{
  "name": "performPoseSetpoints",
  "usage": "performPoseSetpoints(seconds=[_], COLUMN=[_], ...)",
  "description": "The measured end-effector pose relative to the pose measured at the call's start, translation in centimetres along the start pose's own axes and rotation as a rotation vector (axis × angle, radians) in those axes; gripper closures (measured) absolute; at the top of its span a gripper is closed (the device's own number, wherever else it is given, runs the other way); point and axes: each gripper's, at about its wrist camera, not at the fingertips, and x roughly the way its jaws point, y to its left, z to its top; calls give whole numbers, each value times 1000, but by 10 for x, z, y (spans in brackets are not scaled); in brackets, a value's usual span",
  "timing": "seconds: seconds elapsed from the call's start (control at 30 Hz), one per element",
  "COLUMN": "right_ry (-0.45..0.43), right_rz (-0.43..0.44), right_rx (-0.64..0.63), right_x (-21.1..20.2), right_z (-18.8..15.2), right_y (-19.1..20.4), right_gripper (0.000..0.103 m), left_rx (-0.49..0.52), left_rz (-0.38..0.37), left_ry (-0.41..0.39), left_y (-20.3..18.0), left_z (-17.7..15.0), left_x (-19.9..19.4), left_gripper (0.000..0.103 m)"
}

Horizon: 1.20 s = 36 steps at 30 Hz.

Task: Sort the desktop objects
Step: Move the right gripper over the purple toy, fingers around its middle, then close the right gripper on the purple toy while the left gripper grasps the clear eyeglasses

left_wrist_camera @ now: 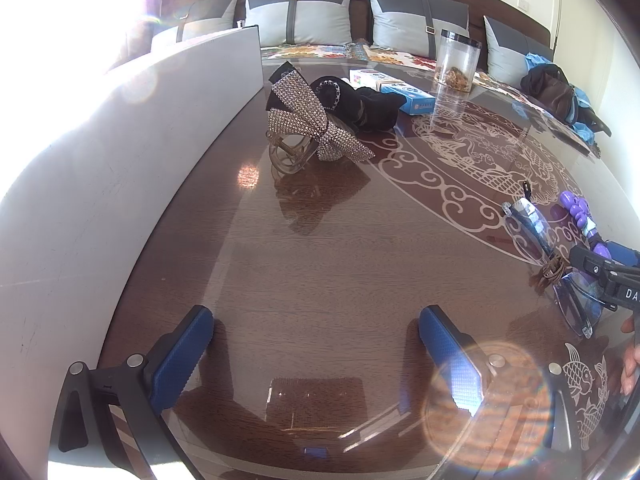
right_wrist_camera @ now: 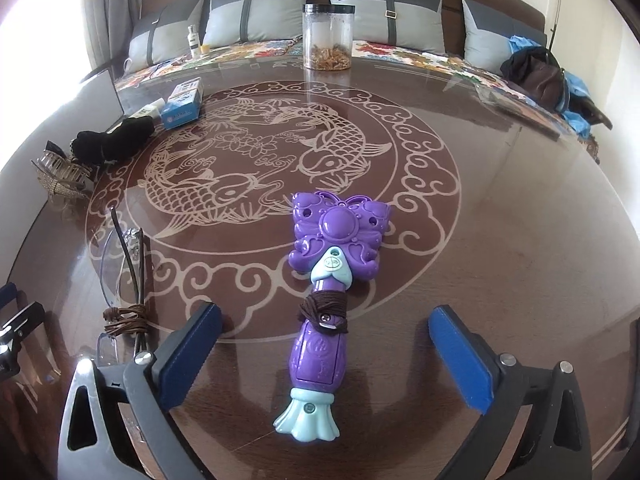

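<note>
A purple butterfly-shaped toy wand [right_wrist_camera: 334, 280] with a brown hair tie around its handle lies flat on the glass table. My right gripper [right_wrist_camera: 324, 340] stands open around the handle, its blue pads well apart from the toy. Folded glasses [right_wrist_camera: 128, 272] with a brown cord lie to the left of it. In the left wrist view my left gripper [left_wrist_camera: 316, 344] is open over bare table with nothing between its fingers. A rhinestone bow hair claw [left_wrist_camera: 308, 128] and a black fabric piece [left_wrist_camera: 360, 104] lie farther off. The glasses [left_wrist_camera: 536, 232] and the wand [left_wrist_camera: 576, 208] show at the right.
A white box wall [left_wrist_camera: 120, 152] stands along the left. Blue-and-white cartons [right_wrist_camera: 184, 104] and a clear jar [right_wrist_camera: 328, 36] sit at the table's far side. Beyond it are cushions and a dark bag [right_wrist_camera: 540, 72]. A hand [left_wrist_camera: 630, 352] shows at the right edge.
</note>
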Motion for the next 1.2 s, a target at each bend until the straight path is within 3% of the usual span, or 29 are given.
performPoseSetpoints(seconds=[0.2,1.2], right_ry=[-9,-4], right_rz=[90,105], right_rx=[-146,-131], right_x=[-3,-2], right_z=[-3,-4], right_y=[34,32], right_gripper=[0,0], left_rx=[0,-12], left_rz=[0,-10], left_ry=[0,23], left_y=[0,1], left_z=[0,1], left_x=[0,-1], left_gripper=[0,0])
